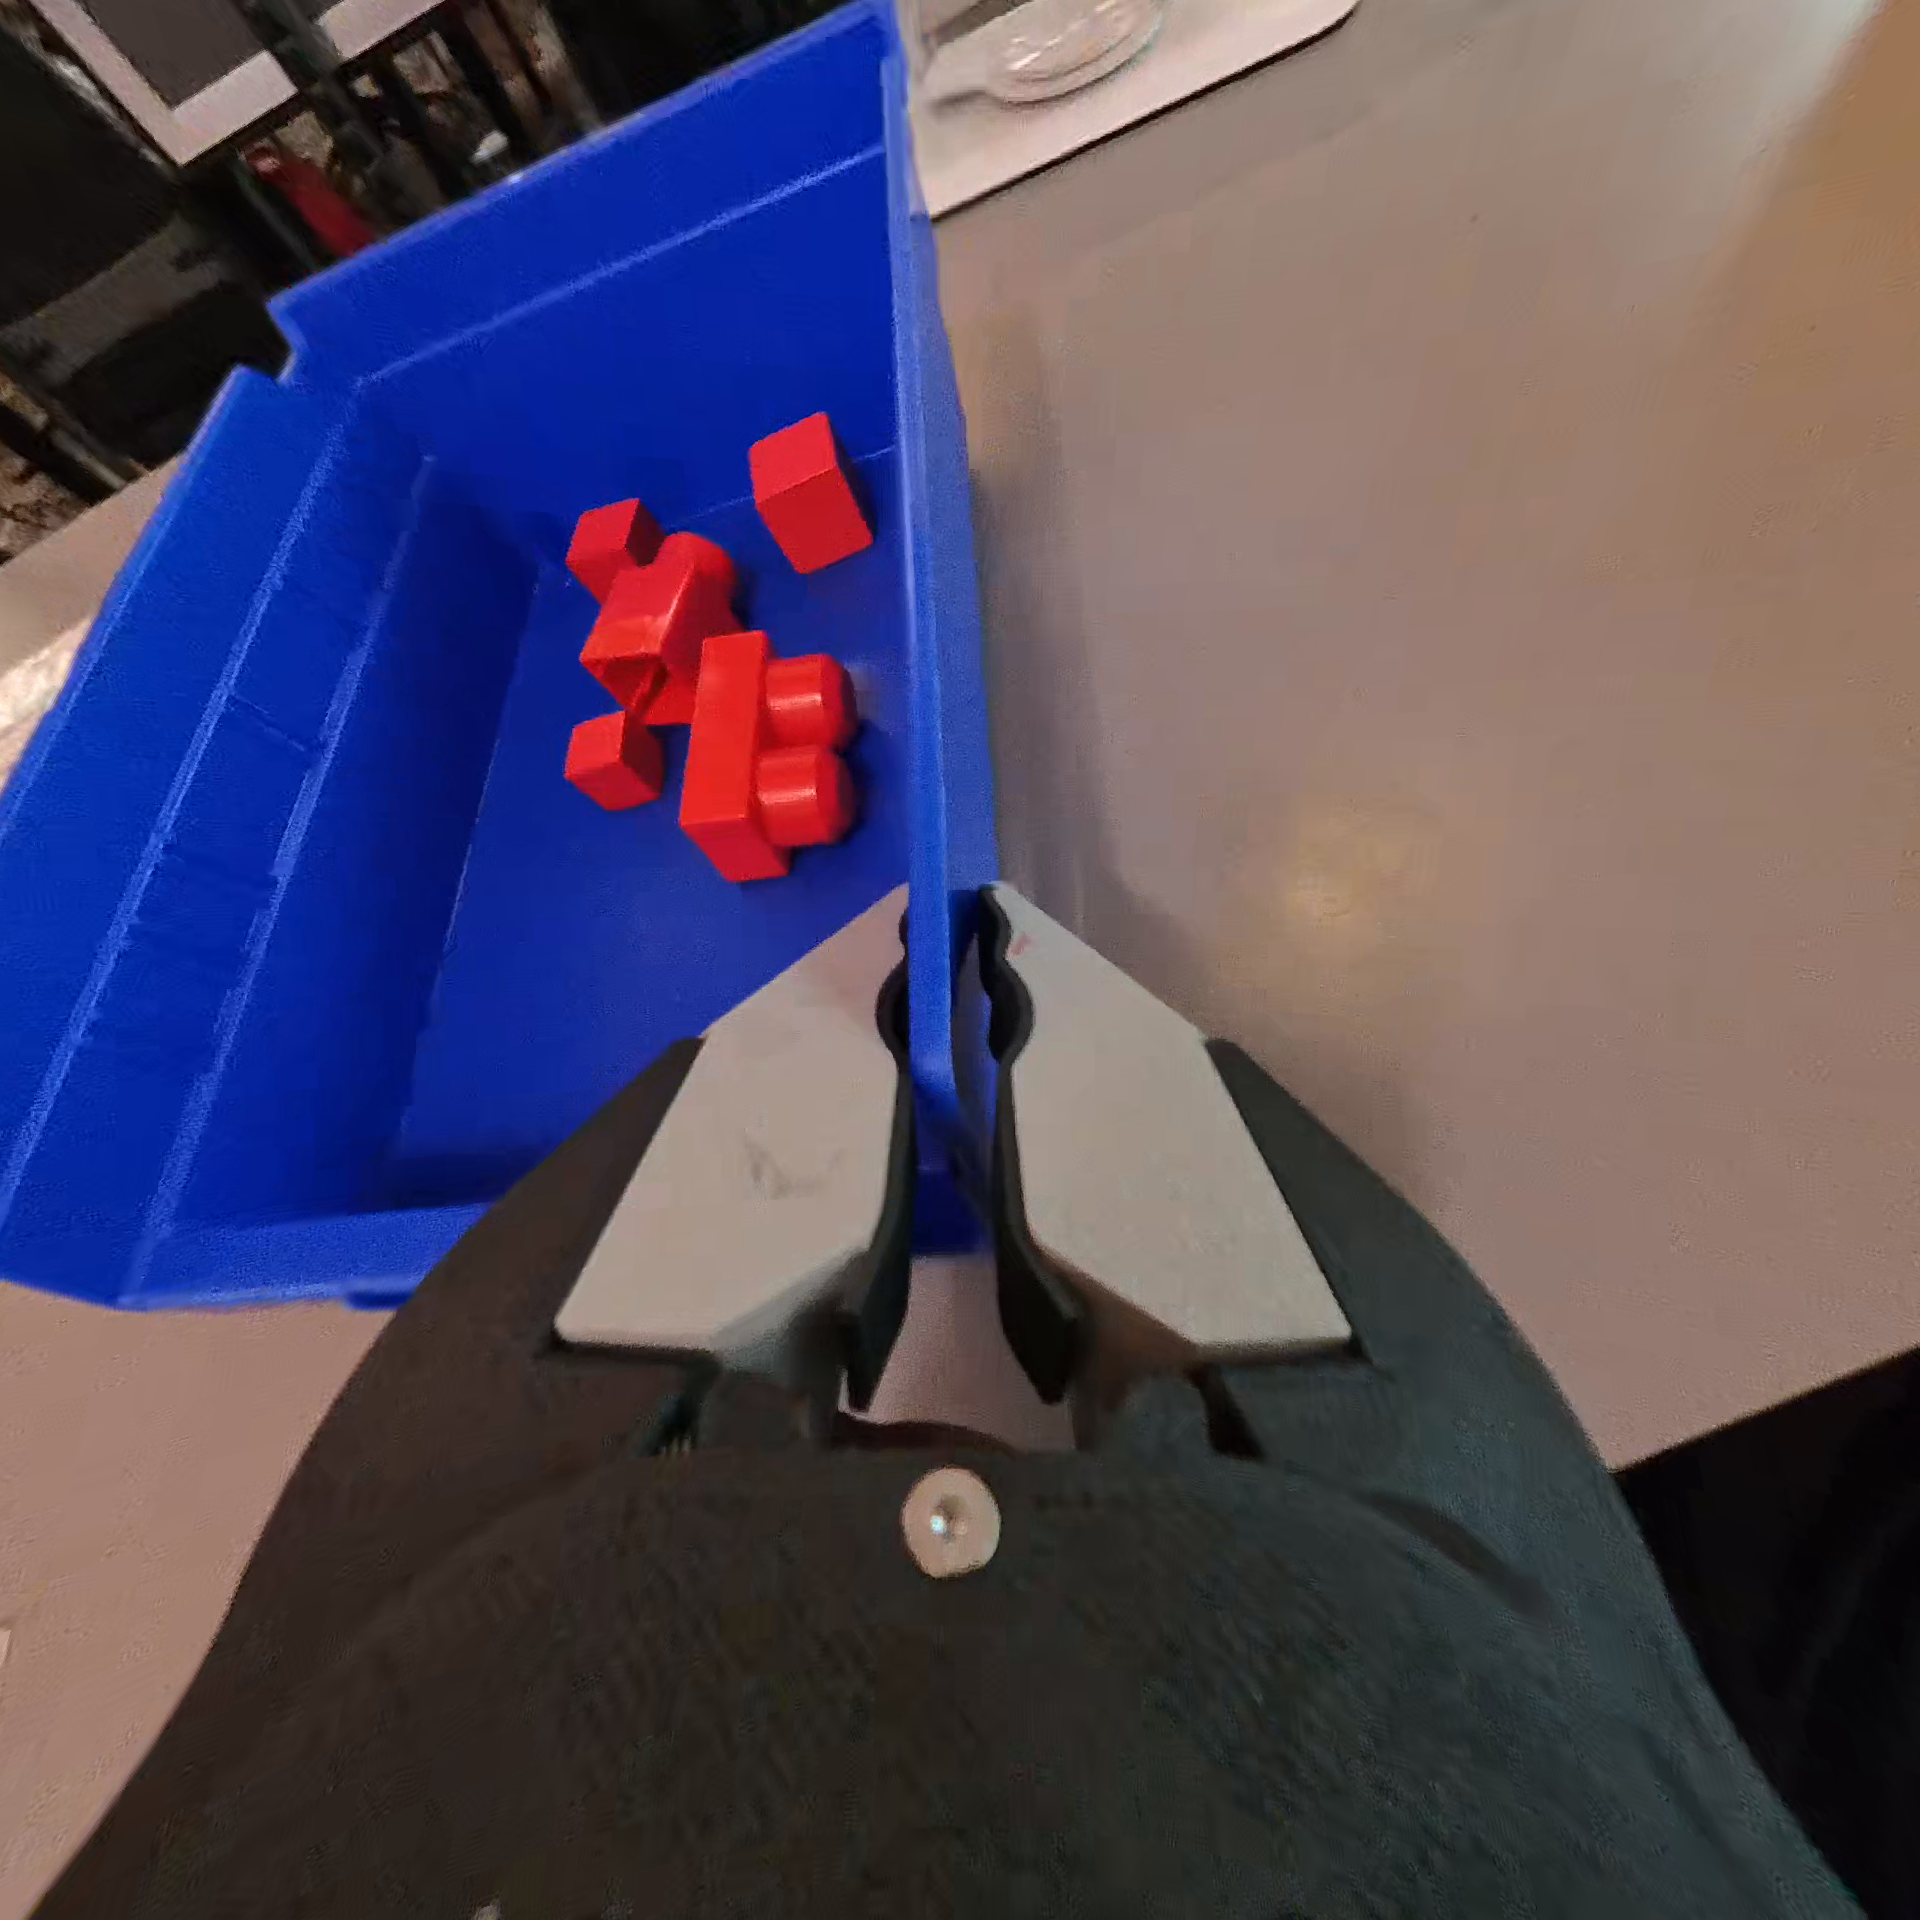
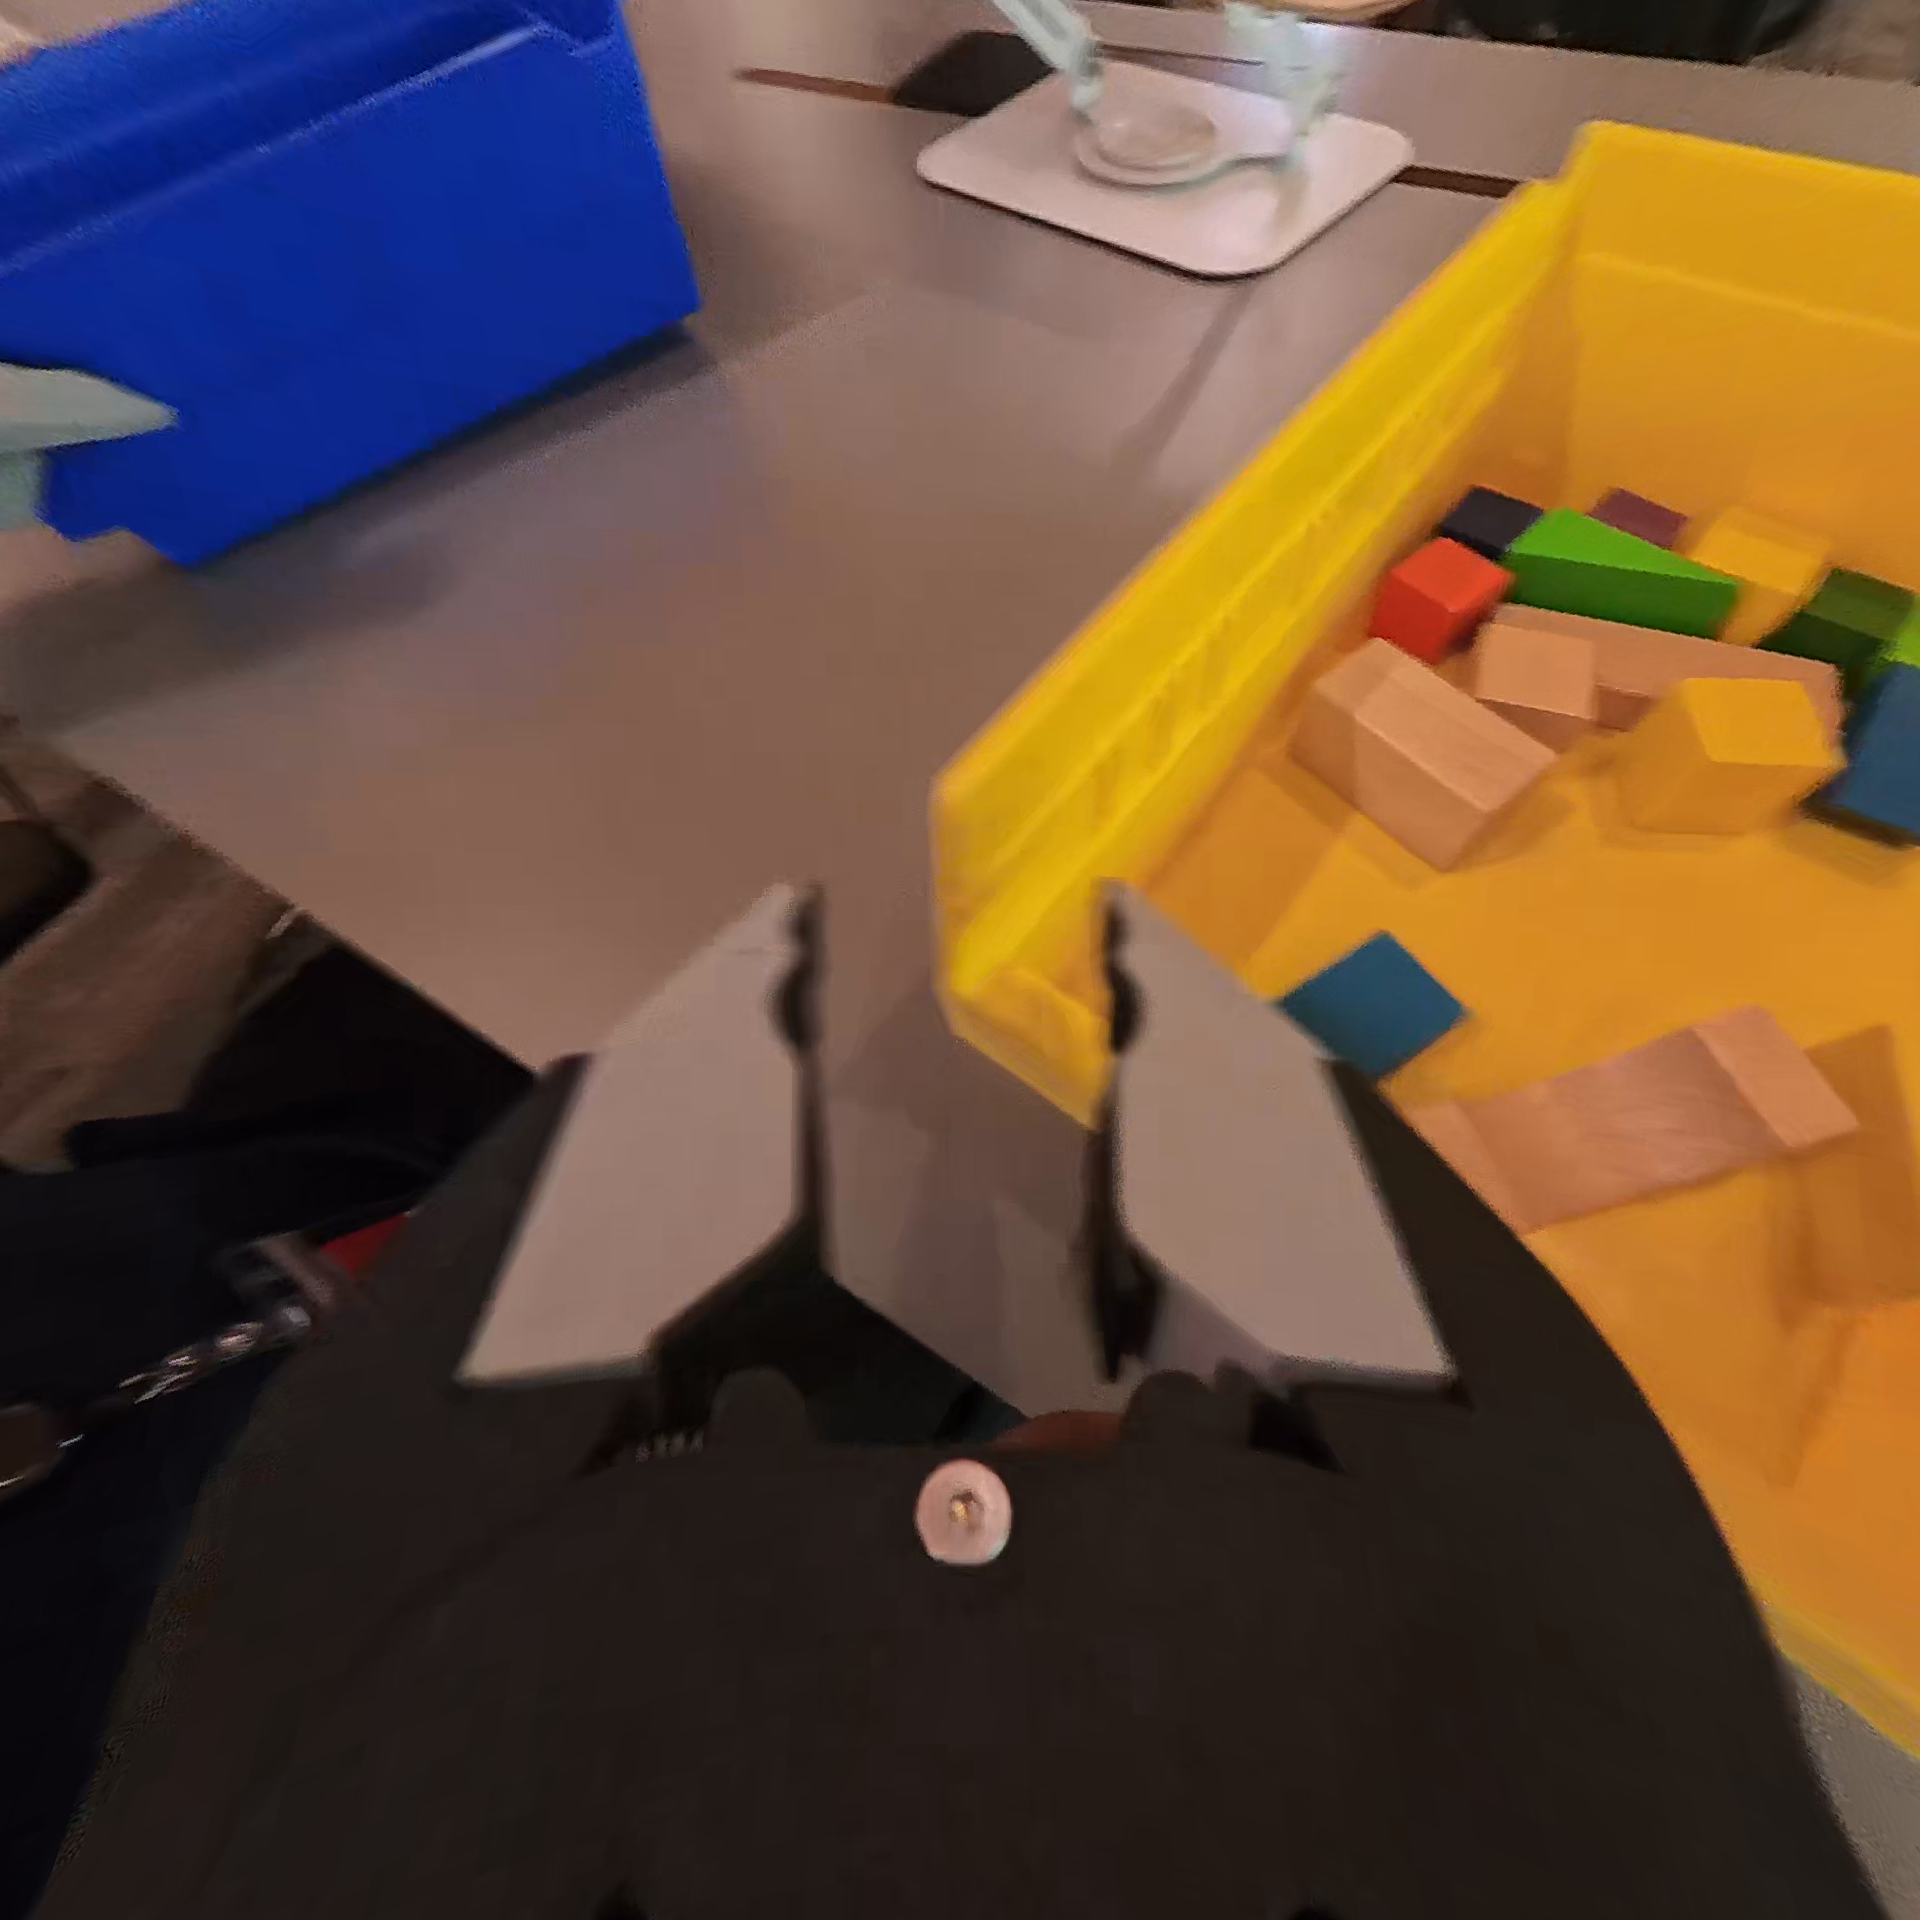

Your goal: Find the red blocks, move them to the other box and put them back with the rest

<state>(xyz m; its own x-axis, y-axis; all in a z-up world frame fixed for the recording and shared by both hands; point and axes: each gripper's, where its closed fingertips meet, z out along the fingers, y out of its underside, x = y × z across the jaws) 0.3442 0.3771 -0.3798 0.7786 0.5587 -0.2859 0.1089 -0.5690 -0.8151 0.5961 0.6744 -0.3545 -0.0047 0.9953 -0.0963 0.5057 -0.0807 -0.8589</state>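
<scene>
While the red blocks [image 1: 717, 675] lie clustered on the floor of the blue box [image 1: 312, 831], toward its right wall, the left gripper [image 1: 940, 925] sits just beyond them at the box's near right corner. Its two fingers straddle that right wall, one inside the box and one outside, closed onto the wall's rim so the gripper is clamped on the blue box. The blocks sit ahead of the fingertips and slightly left, apart from them. One red cube [image 1: 810, 494] lies alone farther along the right wall. The longest red bar [image 1: 727, 758] has its long axis running roughly parallel to the right wall, pointing toward the far end of the box, with two red cylinders [image 1: 805, 748] just beside it on the wall side, their round ends facing the near edge.

Over by the yellow box [image 2: 1195, 665], the right gripper [image 2: 961, 935] is spread wide with nothing between its fingers. Its left finger hangs over the bare tabletop [image 2: 675, 623]; its right finger overlaps the yellow box's near left corner, though the blur hides any contact. Mixed coloured and plain wooden blocks [image 2: 1455, 748] lie inside, including one red cube [image 2: 1439, 597] near the left wall.
</scene>
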